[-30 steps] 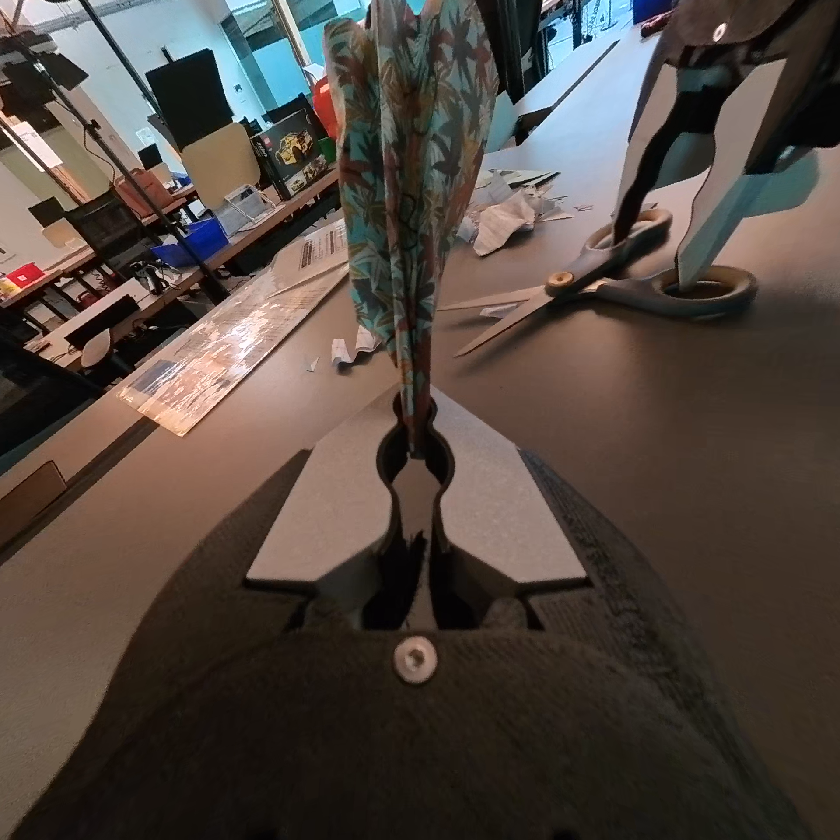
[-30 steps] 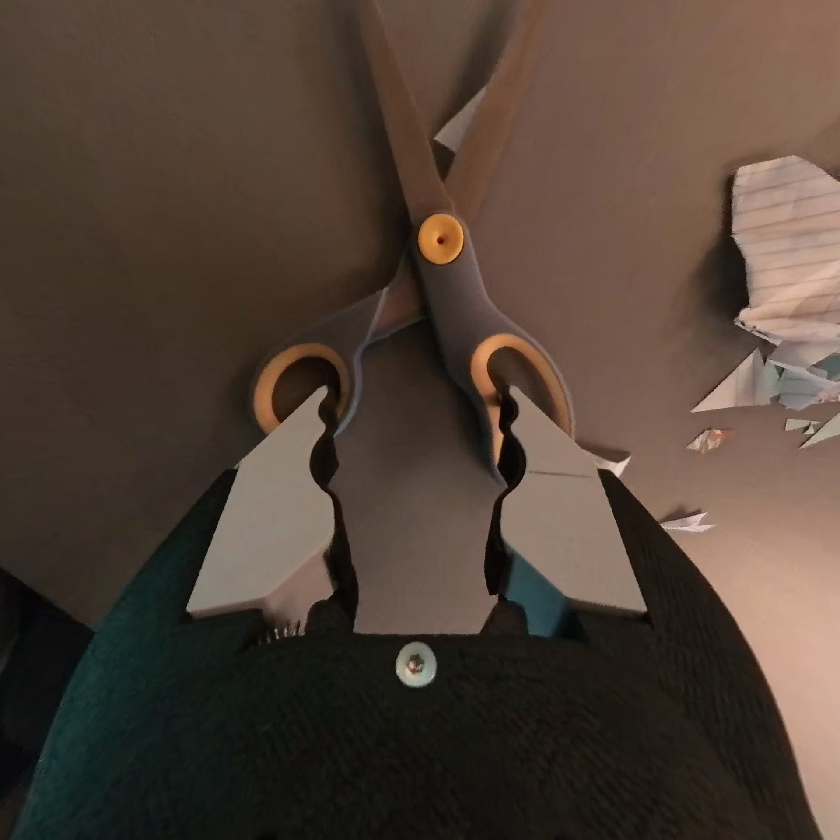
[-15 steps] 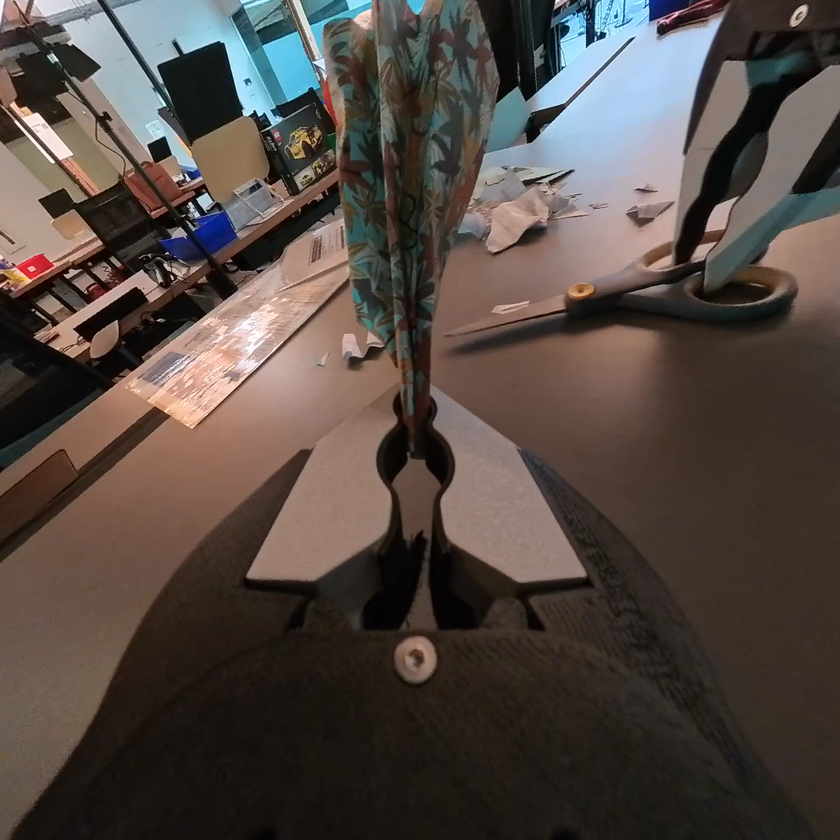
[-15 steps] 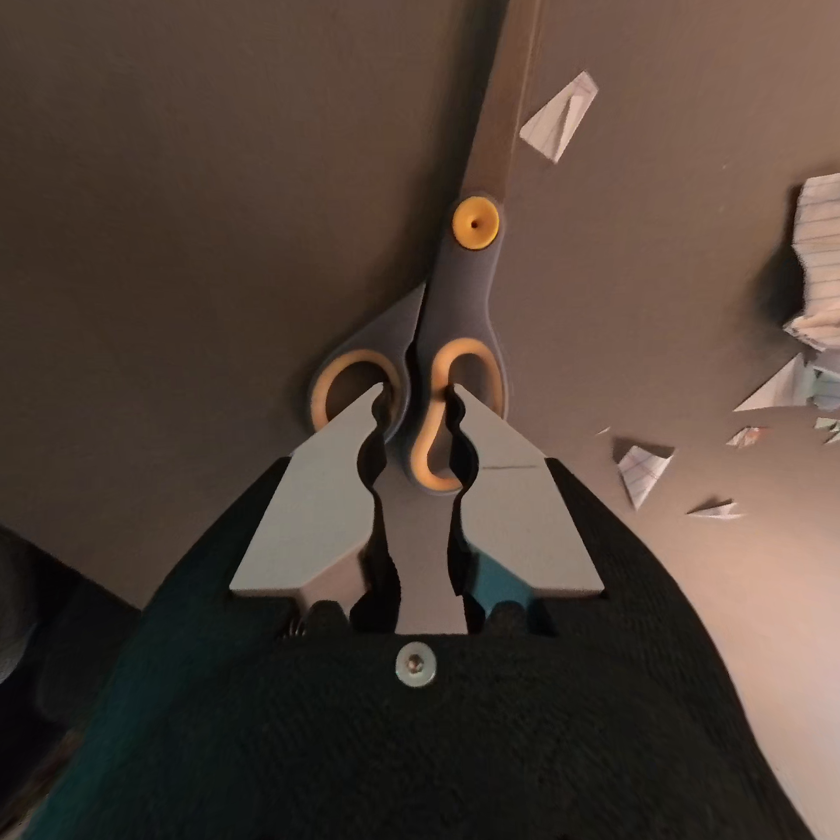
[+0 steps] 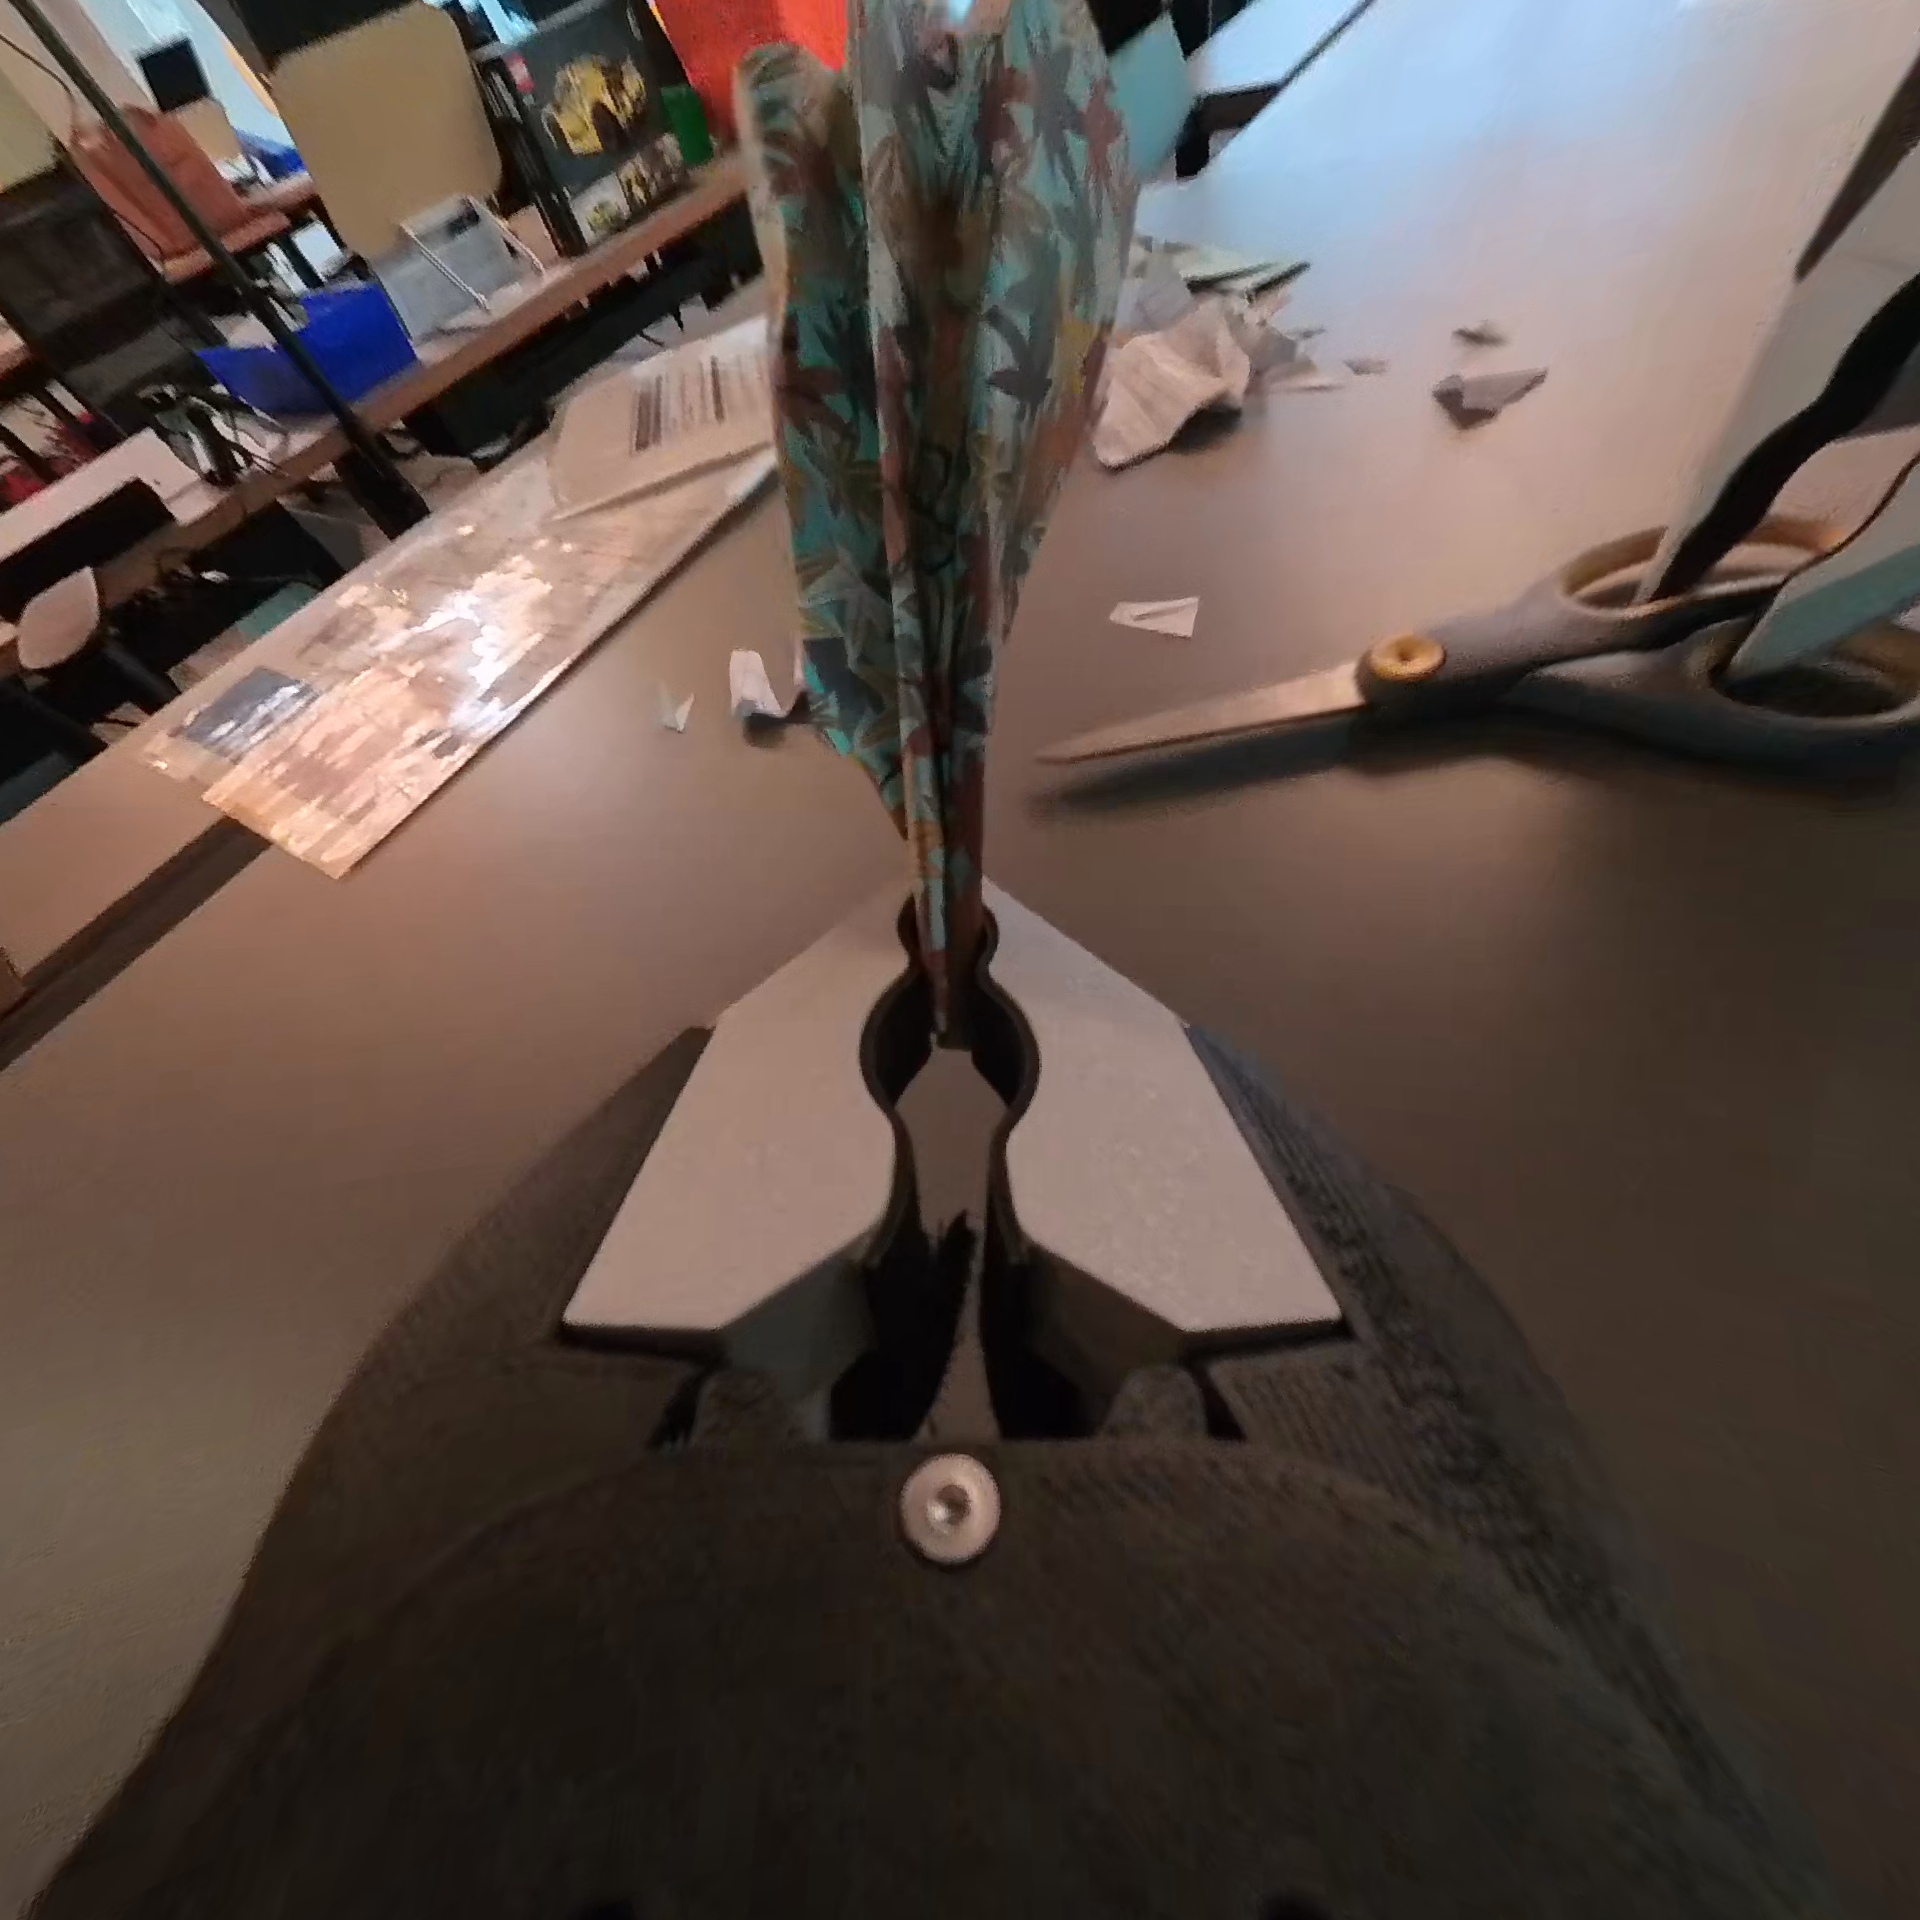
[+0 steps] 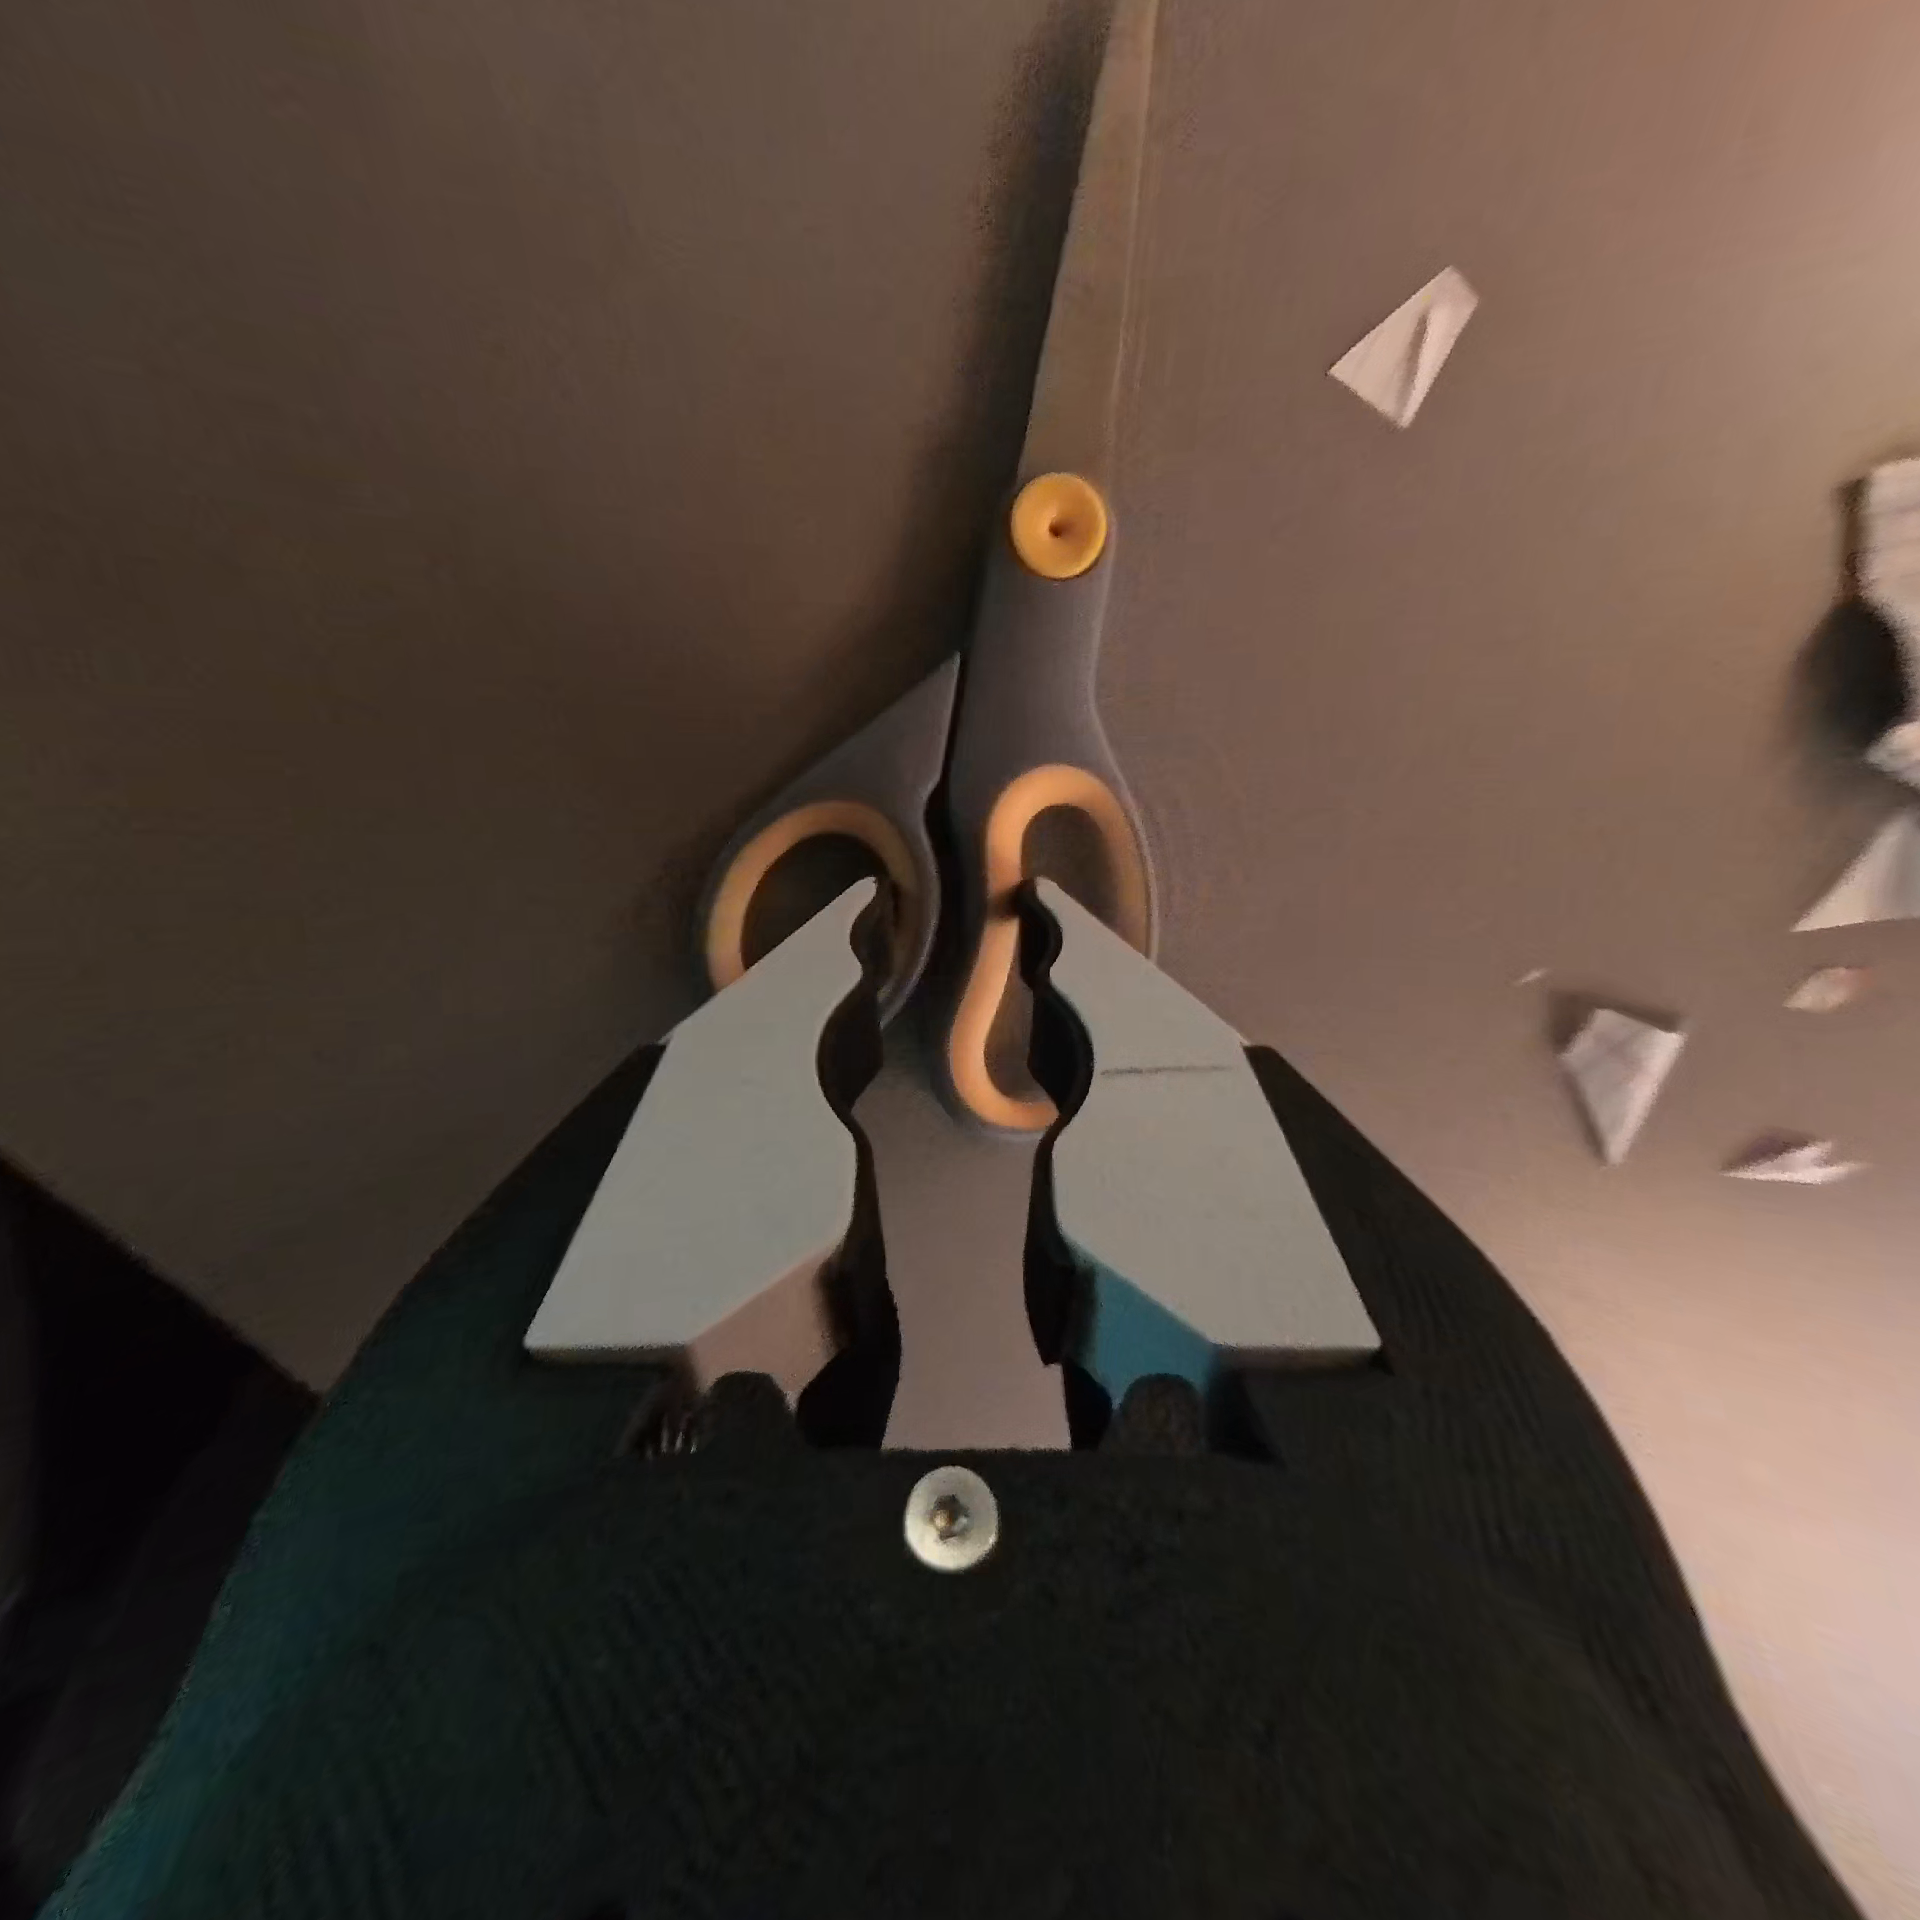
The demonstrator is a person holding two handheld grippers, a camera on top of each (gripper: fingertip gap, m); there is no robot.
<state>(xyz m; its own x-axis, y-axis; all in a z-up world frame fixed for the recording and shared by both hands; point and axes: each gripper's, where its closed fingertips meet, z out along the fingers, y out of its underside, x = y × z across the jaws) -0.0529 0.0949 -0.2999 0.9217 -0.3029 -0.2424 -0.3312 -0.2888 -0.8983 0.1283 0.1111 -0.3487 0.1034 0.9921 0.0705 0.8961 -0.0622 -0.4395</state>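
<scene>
- The left gripper (image 5: 948,935) is clamped on a strip of folded patterned paper (image 5: 940,436); its two fingers are pressed together on the paper's lower end at the centre of the left wrist view.
- The paper is teal with a leaf print and stands upright from the fingertips to the top edge of the frame, widening as it rises.
- The right gripper (image 6: 951,894) has one fingertip in each handle loop of the scissors (image 6: 1023,727), with both inner loop walls squeezed between the fingers. The handles are brought together and the blades are closed.
- The scissors have grey handles with orange loop linings and an orange pivot; they lie on the table (image 6: 416,416), blades pointing toward the top of the right wrist view.
- In the left wrist view the scissors (image 5: 1455,675) lie at the right middle, blades pointing left, with the right gripper's fingers (image 5: 1787,623) coming down into the loops from the upper right corner.
- Small paper scraps (image 6: 1403,343) lie on the table at the right of the right wrist view, apart from the scissors.
- A crumpled lined sheet (image 5: 1164,384) lies behind the patterned paper, upper centre right of the left wrist view.
- A glossy board (image 5: 416,665) lies flat on the table at the left middle of that view.
- Desks with boxes and a blue bin (image 5: 312,343) fill the upper left background.
</scene>
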